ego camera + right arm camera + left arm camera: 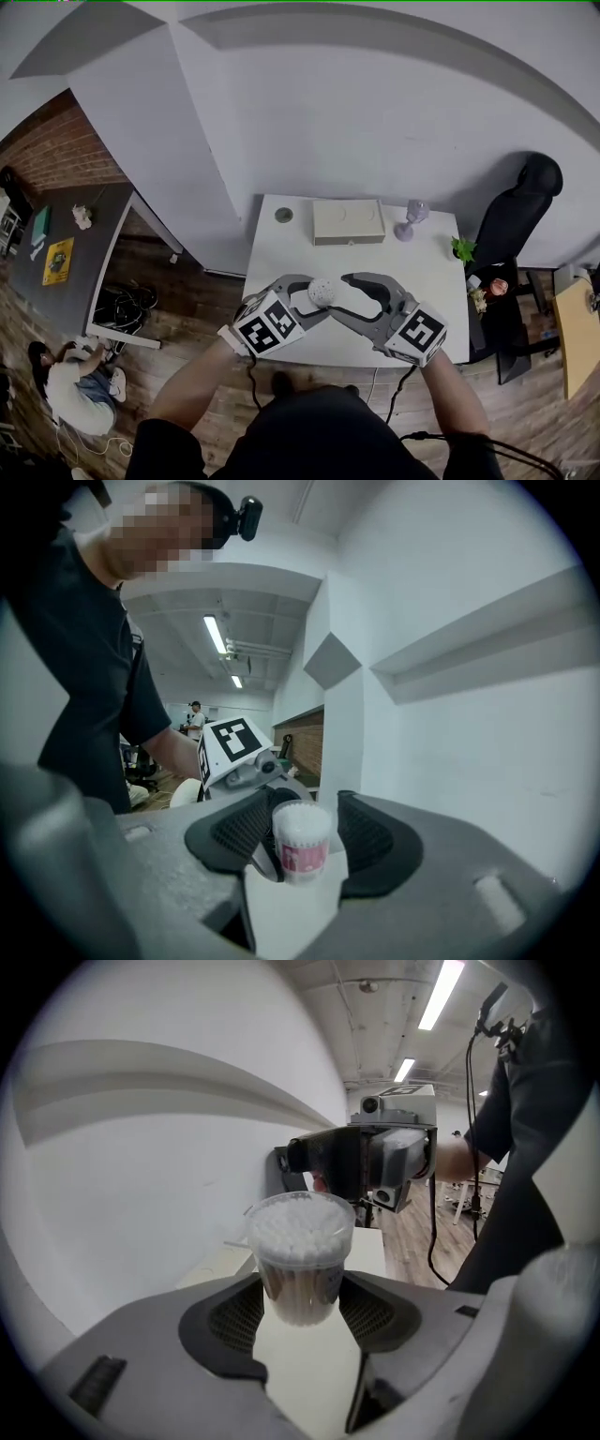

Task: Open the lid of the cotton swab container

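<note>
The cotton swab container (pixel 322 292) is a small clear tub packed with white-tipped swabs, over the front part of the white table (pixel 281 248). In the left gripper view the container (pixel 300 1241) sits between the ribbed pads, and my left gripper (pixel 300 1305) is shut on its lower body. In the right gripper view the container (pixel 302 834) shows a pink label; my right gripper (pixel 299 847) is open, with a gap on each side. In the head view the left gripper (pixel 313 299) and right gripper (pixel 346 294) face each other. Whether a lid sits on top I cannot tell.
A beige flat box (pixel 348 221), a lilac stemmed object (pixel 411 218) and a small round green thing (pixel 283 215) stand at the table's back. A black office chair (pixel 520 211) is to the right, a dark table (pixel 66 253) to the left, a person (pixel 70 380) on the floor.
</note>
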Motion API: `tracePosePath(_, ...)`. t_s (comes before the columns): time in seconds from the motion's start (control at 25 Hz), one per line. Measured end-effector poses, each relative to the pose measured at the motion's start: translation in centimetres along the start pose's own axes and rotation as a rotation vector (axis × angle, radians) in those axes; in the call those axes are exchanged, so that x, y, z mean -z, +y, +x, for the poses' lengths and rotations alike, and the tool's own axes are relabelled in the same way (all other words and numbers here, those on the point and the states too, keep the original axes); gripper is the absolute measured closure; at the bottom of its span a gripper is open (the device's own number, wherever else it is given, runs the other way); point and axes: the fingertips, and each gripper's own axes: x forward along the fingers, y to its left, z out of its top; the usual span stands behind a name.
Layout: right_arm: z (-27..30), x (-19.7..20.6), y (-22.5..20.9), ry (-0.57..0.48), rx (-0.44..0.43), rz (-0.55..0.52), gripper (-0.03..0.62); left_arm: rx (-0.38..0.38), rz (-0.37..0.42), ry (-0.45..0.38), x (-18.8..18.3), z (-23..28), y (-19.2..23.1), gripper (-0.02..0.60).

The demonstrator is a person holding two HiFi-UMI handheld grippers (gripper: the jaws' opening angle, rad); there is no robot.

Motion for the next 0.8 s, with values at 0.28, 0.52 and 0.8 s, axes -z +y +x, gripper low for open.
tracePosePath(0.28,-0.3,-1.0,1.6,0.053,-0.08,-0.023,0.302,0.098,0.096,0.005,-2.0,-0.1,-2.5,0.334)
tracePosePath(0.52,-0.8,0.9,2.2,0.133,-0.123,-0.067,0.301,0.158,0.127,0.001,-2.5,0.0,-4.0,0.334)
tracePosePath(0.8,-0.7,1.9,2.6,0.132,-0.119,-0.086,0.338,0.189,0.14,0.005,-2.3,0.4,-4.6,0.334)
